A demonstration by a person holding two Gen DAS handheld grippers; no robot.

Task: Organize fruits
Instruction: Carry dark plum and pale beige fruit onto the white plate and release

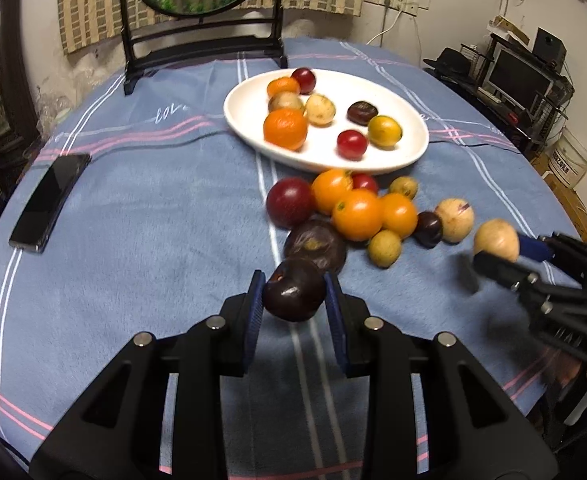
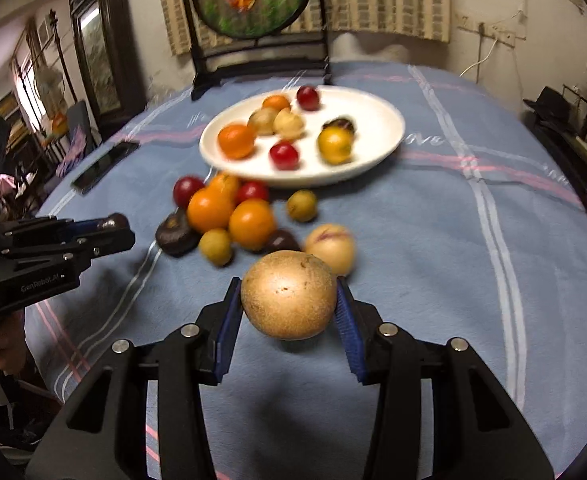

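Your left gripper (image 1: 294, 294) fingers clamp a dark purple fruit (image 1: 293, 295); right gripper (image 2: 289, 304) fingers grip a tan round fruit (image 2: 288, 295), near the white plate (image 1: 407, 156).

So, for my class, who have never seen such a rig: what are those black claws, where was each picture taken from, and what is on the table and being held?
A person holds two hand-operated grippers, each with a fisheye camera looking along its fingers. In the left camera's picture, the left gripper clamps a dark purple fruit. In the right camera's picture, the right gripper clamps a tan round fruit. Ahead on the blue tablecloth sits a white plate with some fruits, a loose pile of fruits before it, and a phone.
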